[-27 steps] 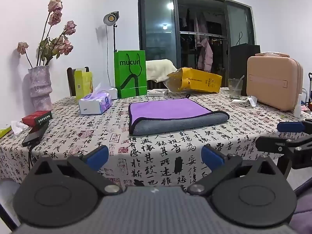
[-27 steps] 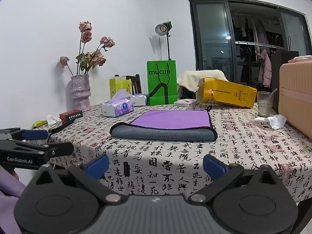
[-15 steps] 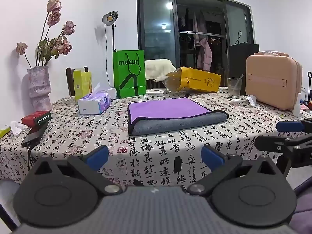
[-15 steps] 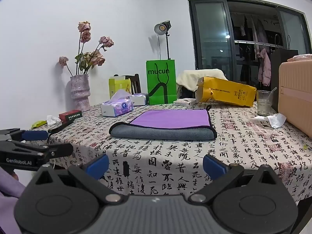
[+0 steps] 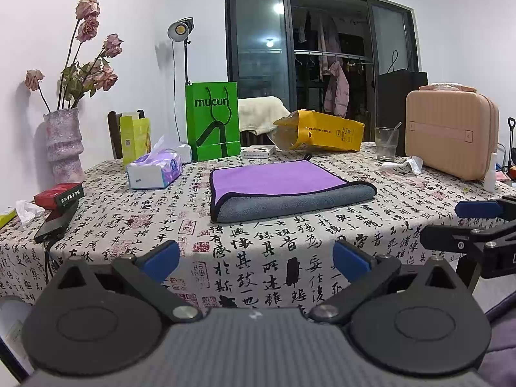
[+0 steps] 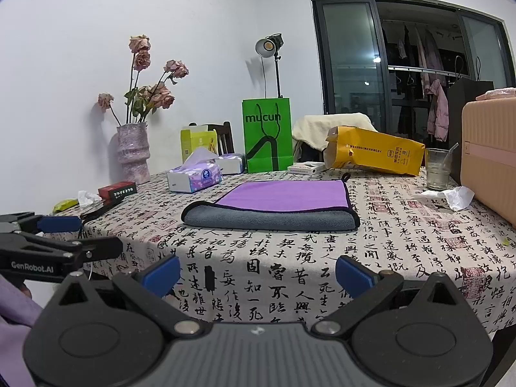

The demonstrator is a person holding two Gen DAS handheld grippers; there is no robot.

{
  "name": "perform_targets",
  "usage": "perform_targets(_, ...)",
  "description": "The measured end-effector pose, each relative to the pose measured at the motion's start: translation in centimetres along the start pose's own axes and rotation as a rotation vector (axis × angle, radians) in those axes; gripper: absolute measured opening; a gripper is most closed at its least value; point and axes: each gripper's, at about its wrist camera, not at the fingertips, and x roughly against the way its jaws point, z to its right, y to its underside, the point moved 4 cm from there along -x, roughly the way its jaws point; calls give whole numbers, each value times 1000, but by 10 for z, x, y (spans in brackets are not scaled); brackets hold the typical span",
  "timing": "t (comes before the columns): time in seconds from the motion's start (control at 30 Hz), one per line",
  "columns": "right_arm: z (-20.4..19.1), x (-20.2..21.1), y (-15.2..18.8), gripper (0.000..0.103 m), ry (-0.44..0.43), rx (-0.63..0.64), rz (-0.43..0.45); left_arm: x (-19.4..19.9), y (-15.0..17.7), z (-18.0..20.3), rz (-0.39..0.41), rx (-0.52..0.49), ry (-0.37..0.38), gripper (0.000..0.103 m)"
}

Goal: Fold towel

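A purple and grey towel (image 5: 280,190) lies folded flat on the table with the calligraphy-print cloth (image 5: 290,245); it also shows in the right wrist view (image 6: 277,204). My left gripper (image 5: 256,259) is open and empty, held off the table's near edge, well short of the towel. My right gripper (image 6: 256,272) is open and empty too, level with the near edge. Each gripper shows at the side of the other's view: the right one (image 5: 464,222) and the left one (image 6: 77,235).
Around the towel stand a tissue box (image 5: 154,171), a green paper bag (image 5: 213,122), a yellow bag (image 5: 319,130), a glass (image 5: 386,143), a pink case (image 5: 451,132), a vase of dried roses (image 5: 63,143) and a red box (image 5: 59,193).
Both grippers have drifted very slightly; the view of the table has barely shifted. The towel has not moved.
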Motion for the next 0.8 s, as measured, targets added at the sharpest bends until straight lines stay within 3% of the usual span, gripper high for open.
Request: perform_targets(0.8,3,-2,3,103,1,-4,0,-2,0,3,-3,-5,4,103)
